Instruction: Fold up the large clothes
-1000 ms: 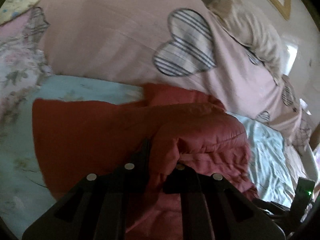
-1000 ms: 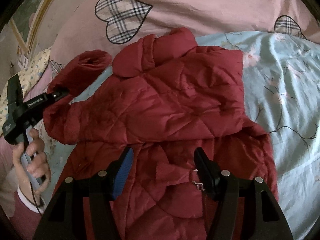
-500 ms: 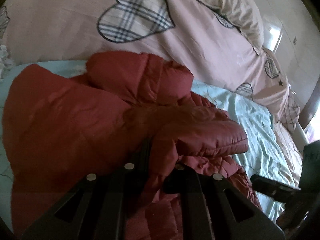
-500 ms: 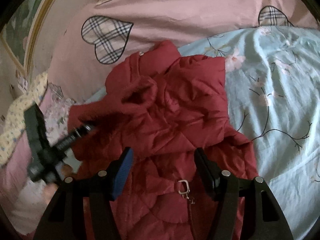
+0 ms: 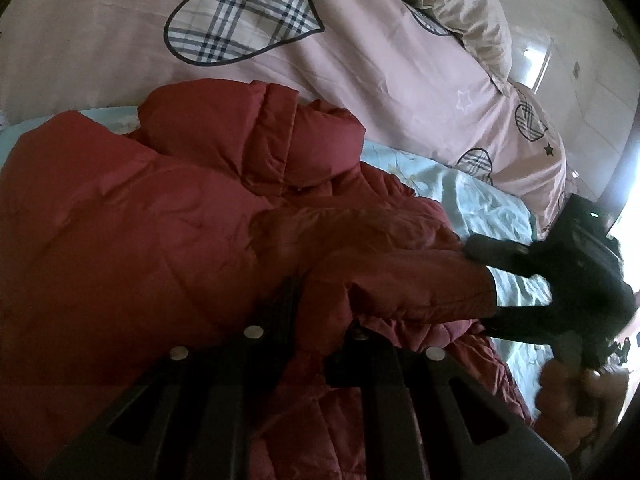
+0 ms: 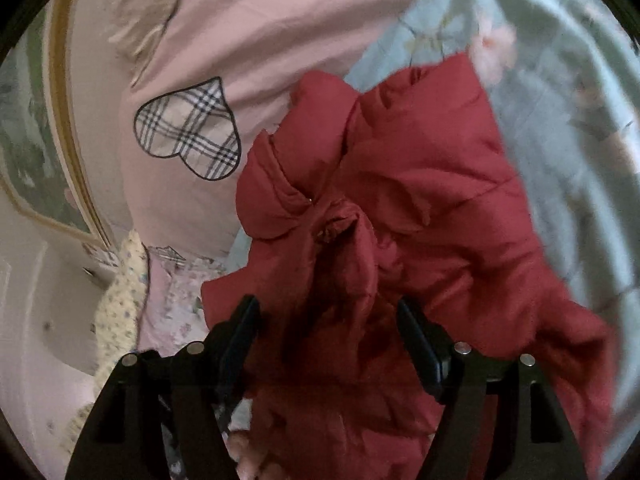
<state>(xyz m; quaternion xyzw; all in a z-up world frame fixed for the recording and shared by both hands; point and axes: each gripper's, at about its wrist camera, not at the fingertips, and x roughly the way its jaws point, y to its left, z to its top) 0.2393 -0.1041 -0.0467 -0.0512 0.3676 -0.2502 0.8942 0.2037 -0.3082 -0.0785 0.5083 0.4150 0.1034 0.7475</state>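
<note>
A dark red quilted jacket lies on the light blue bed sheet. My left gripper is shut on the jacket's sleeve, which stretches right across the body of the jacket. My right gripper shows at the right of the left wrist view, its black fingers spread by the sleeve's cuff. In the right wrist view the right gripper is open, with red jacket fabric bunched between and beyond its fingers. That view is blurred.
A pink duvet with plaid hearts is piled behind the jacket, and also shows in the right wrist view. A beige pillow lies at the back. A framed picture hangs on the wall at left.
My left gripper has carried the sleeve rightward over the jacket body. My right gripper has moved in close to the jacket, up to the sleeve's cuff.
</note>
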